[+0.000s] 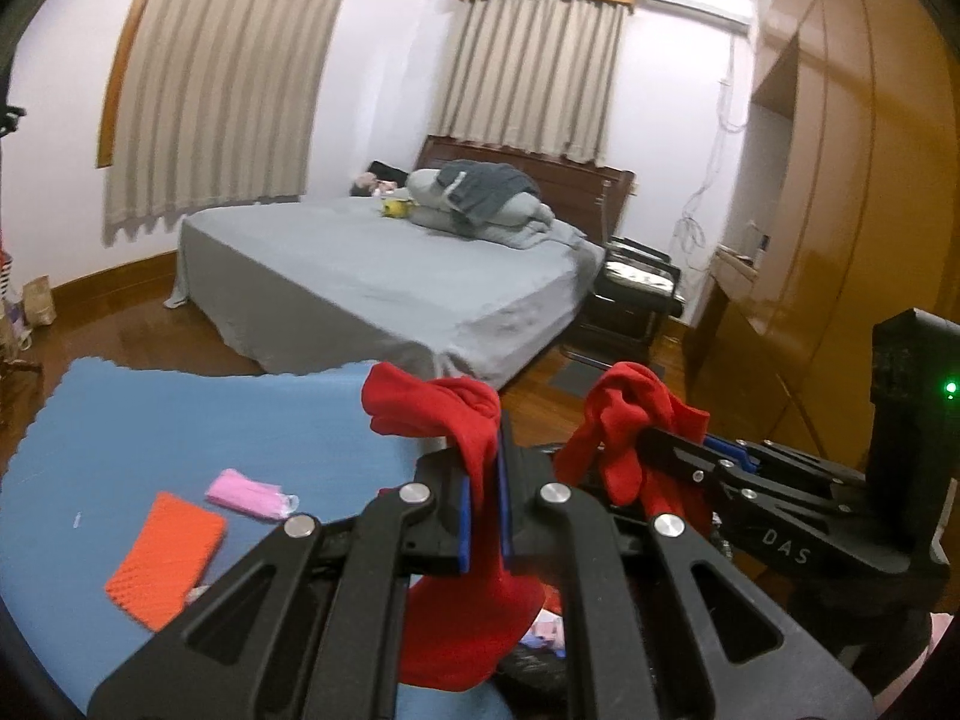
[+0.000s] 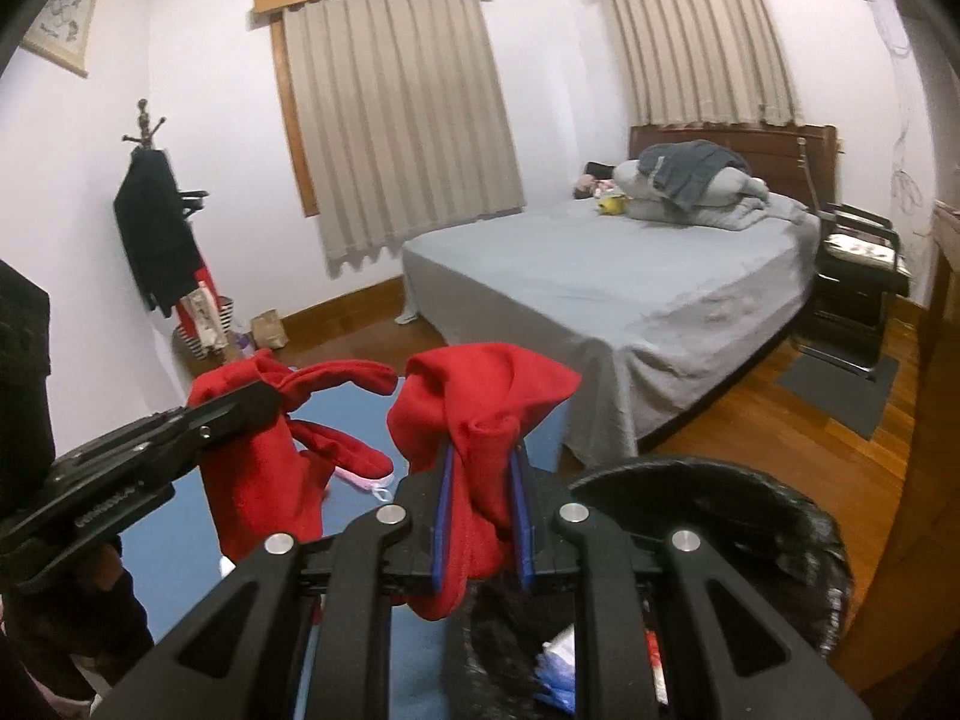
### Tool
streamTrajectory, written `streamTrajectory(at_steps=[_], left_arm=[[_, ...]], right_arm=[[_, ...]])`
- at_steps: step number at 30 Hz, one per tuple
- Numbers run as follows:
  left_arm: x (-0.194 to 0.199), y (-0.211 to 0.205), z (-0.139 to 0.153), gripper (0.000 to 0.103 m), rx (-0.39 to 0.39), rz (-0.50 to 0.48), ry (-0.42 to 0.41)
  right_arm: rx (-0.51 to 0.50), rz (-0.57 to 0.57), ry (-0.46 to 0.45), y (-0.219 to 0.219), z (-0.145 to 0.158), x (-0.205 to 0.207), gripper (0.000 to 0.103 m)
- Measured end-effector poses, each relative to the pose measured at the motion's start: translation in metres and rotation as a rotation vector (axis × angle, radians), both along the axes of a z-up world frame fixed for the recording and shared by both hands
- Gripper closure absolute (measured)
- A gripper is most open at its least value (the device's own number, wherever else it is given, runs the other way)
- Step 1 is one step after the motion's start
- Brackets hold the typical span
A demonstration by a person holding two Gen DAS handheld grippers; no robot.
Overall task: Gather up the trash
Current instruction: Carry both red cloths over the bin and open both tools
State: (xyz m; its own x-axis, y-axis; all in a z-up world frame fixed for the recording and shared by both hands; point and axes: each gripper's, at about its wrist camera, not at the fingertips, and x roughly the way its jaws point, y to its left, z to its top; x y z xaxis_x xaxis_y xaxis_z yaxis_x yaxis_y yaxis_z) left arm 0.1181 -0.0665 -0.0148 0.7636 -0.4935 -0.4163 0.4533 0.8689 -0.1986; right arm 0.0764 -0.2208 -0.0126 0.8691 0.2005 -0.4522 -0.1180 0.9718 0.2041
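My left gripper (image 1: 485, 468) is shut on one red handle (image 1: 462, 420) of a bag and holds it up. My right gripper (image 2: 483, 468) is shut on the other red handle (image 2: 480, 402). Each gripper shows in the other's view, the right one (image 1: 648, 438) to my right and the left one (image 2: 264, 402) to my left. Below the grippers hangs a black trash bag (image 2: 720, 498), open, with white and blue scraps (image 2: 558, 660) inside. A pink face mask (image 1: 249, 492) and an orange textured pad (image 1: 165, 564) lie on the blue mat (image 1: 180, 420).
A bed with a grey sheet (image 2: 600, 282) stands ahead, with folded bedding at its head. A black chair (image 2: 858, 276) is to its right. A wooden wardrobe (image 1: 840, 180) lines the right side. A coat rack (image 2: 156, 228) stands by the left wall.
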Motion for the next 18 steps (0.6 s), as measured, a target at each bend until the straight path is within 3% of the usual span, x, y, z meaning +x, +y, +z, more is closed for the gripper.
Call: streamTrajectory(at_steps=[18], left_arm=[[0.0,-0.088,-0.031,0.097,-0.001,-0.197,0.034]], right_arm=[[-0.011,-0.194,0.07,-0.08,-0.03,-0.026,0.086]])
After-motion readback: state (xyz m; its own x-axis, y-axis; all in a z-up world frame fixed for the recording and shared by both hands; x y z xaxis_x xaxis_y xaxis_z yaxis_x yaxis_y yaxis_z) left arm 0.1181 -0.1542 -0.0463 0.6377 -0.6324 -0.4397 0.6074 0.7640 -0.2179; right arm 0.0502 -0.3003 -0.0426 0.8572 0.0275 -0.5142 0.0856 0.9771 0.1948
